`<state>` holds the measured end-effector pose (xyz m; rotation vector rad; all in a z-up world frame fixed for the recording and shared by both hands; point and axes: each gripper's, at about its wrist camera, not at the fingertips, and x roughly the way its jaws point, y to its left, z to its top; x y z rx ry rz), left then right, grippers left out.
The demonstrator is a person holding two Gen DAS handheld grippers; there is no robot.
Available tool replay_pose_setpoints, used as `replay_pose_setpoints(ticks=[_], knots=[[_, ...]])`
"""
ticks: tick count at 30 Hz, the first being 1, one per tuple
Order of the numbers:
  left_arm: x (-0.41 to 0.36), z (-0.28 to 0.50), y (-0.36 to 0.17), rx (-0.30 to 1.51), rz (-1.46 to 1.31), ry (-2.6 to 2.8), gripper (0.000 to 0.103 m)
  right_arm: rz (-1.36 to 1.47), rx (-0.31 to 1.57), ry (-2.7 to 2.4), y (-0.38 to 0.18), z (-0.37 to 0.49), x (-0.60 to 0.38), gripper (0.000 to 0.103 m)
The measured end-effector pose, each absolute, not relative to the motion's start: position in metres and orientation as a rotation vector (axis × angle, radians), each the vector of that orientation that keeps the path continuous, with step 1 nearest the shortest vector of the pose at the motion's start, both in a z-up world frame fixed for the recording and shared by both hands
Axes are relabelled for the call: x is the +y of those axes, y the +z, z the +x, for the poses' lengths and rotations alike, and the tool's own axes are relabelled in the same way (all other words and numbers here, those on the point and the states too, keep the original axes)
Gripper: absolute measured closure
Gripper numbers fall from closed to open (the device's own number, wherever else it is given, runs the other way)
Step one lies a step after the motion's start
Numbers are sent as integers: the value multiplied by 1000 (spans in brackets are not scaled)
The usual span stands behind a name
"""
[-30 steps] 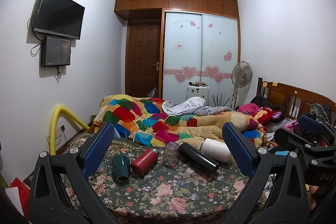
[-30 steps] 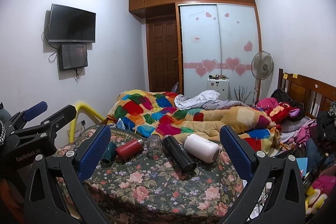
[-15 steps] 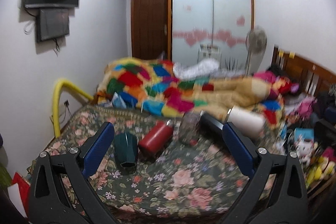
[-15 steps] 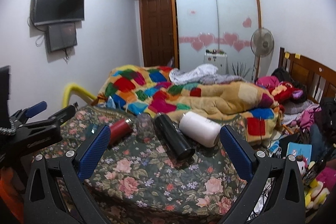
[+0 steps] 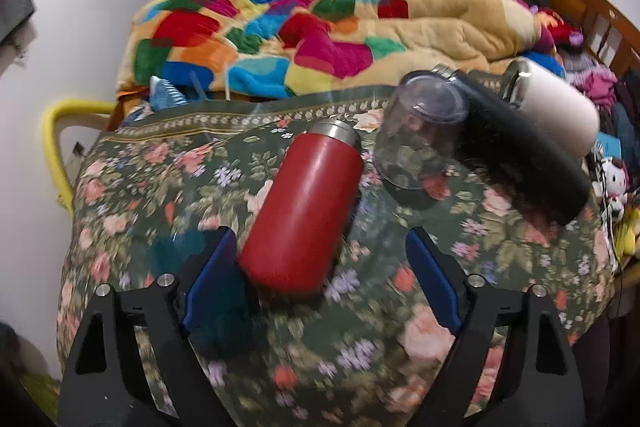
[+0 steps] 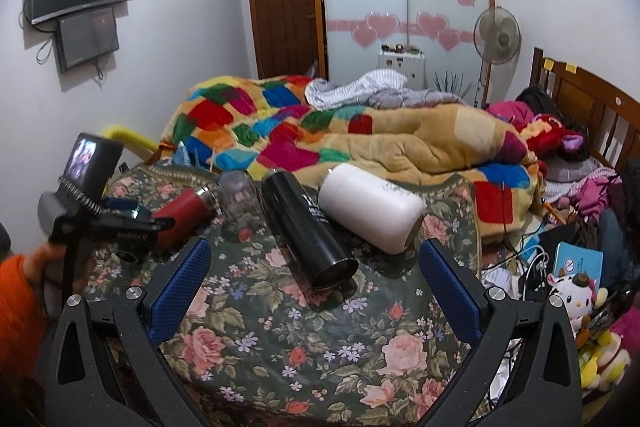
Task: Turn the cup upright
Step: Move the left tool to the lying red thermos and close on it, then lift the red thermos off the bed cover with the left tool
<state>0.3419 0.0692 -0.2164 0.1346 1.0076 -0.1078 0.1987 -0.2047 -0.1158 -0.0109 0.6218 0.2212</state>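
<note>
- Green cup point(image 5: 173, 253) sits at the lower left of the left wrist view as a blurred teal shape on the floral cloth point(image 5: 140, 187). Much of it is hidden behind the left blue pad, so whether it lies or stands cannot be told.
- Just right of it lies the red bottle point(image 5: 304, 211) on its side, steel cap pointing toward the top of the frame. Its base sits between the two pads and is the nearest thing in the way.
- Further right, a clear cup point(image 5: 420, 139) stands mouth down, close to the red bottle's cap end.
- Against the clear cup's right side lies the black bottle point(image 5: 520, 155), and the white bottle point(image 5: 560, 111) lies touching it at the upper right.
- Behind all of these, a patchwork quilt point(image 5: 320, 39) is heaped across the upper half of the frame.
- Left gripper point(image 5: 320, 231) is low over the cloth with its jaws spread wide and nothing clamped. Its left pad overlaps the green cup and its right pad is over bare cloth.
- Right gripper point(image 6: 315, 243) is level at the bottom of its own view, jaws wide apart and holding nothing. The black bottle's open end lies between its pads, further in.
- At the left edge of the right wrist view, the left gripper reaches in toward the red bottle, with an orange sleeve point(image 6: 16, 291) below it.
</note>
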Motion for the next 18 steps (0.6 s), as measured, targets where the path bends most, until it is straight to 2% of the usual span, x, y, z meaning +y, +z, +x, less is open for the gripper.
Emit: replay_pose_setpoints(ticks=[1,3,8,18], knots=[[71,351,-220,1028,138,-119,19,-12,628,220,-118,202,-205,0],[74,368,-227,1070,139,-143,27,-17,646,218,-122,208,-204,0],[77,396,-239,1152,116,-195,34,-30,668,216,-131,219,-200,0],[63,405,-254,1203,205,-188,35,-38,693,227,-141,226,-192,0]])
